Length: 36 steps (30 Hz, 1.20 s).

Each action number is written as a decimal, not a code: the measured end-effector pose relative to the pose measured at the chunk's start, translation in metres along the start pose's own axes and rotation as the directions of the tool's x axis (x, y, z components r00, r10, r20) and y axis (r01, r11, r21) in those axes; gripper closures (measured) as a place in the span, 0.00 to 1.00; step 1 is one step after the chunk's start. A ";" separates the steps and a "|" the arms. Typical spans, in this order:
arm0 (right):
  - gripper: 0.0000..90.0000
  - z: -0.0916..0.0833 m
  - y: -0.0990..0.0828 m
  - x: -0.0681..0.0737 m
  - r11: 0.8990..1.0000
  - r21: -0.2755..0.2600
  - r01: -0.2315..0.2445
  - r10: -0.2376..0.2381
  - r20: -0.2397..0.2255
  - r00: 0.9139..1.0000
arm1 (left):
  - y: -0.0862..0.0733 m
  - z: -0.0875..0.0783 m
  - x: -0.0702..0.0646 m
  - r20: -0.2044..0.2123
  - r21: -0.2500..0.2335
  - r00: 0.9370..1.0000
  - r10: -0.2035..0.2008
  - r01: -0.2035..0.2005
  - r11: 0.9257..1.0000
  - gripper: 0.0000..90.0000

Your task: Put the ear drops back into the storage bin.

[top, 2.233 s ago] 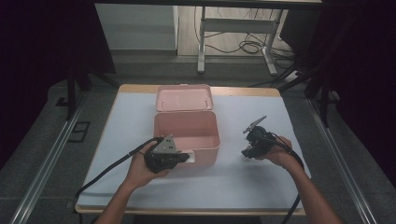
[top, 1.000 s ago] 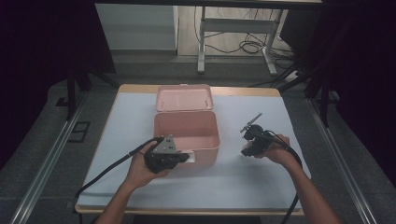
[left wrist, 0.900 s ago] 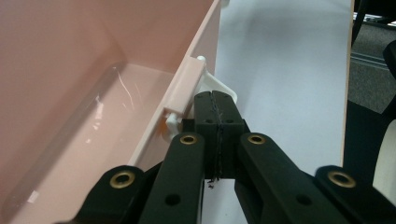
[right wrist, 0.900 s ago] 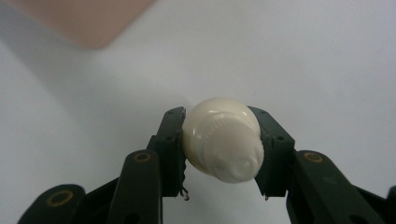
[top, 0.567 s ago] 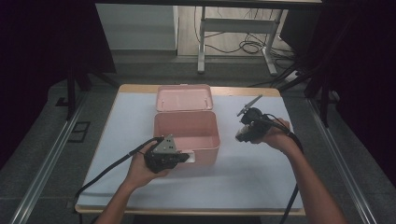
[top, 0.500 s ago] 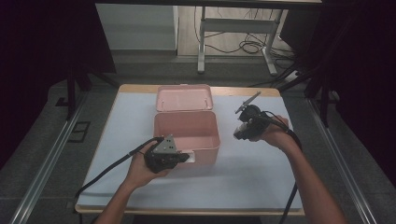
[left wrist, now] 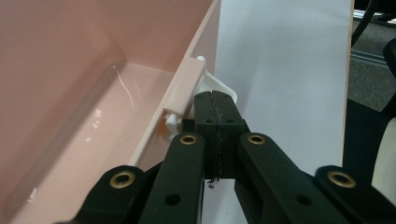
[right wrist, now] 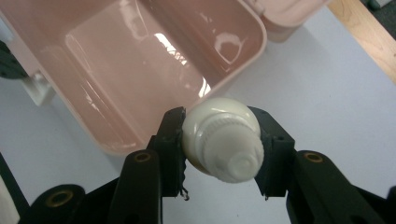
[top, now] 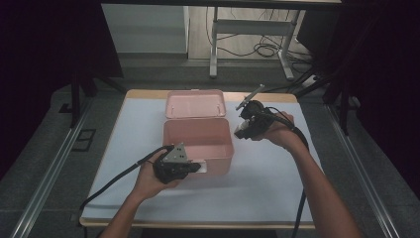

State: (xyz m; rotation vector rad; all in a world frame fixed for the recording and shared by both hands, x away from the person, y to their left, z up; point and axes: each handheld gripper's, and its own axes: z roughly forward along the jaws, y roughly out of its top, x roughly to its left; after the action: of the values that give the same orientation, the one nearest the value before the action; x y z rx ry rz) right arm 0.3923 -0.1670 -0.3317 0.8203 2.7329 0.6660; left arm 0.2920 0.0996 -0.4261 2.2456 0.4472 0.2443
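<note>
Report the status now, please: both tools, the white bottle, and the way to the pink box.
Left tool shut on box latch. Right tool shut on white bottle, beside open pink box. Nothing blocking.

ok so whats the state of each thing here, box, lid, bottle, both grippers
pink box: open, nothing inside, standing on the table
lid: swung back, lying flat behind the box
white latch: pinched by the left gripper at the box's front wall
left gripper: shut on the latch
white bottle: capped, held clear of the table beside the box's right rim
right gripper: shut on the white bottle
</note>
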 end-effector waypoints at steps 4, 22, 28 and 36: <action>0.66 0.002 0.009 0.004 1.000 -0.007 0.013 -0.013 -0.008 1.000 | 0.000 0.000 0.000 -0.002 0.000 1.000 -0.001 0.001 1.000 1.00; 0.66 0.028 0.036 0.013 0.999 0.000 0.033 -0.033 -0.044 0.998 | 0.001 0.000 0.000 -0.002 0.009 1.000 0.008 -0.008 1.000 1.00; 0.66 0.039 0.041 0.012 1.000 -0.001 0.031 -0.031 -0.054 0.998 | 0.001 0.000 0.000 -0.003 0.011 1.000 0.005 -0.005 1.000 1.00; 0.66 0.055 0.045 0.013 1.000 0.017 0.026 -0.025 -0.056 0.998 | 0.000 0.000 0.000 -0.001 0.008 1.000 0.006 -0.006 1.000 1.00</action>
State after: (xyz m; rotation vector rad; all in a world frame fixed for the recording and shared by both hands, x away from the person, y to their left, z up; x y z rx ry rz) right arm 0.4205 -0.1061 -0.3592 0.7803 2.7986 0.6703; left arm 0.2921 0.0995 -0.4256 2.2555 0.4428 0.2478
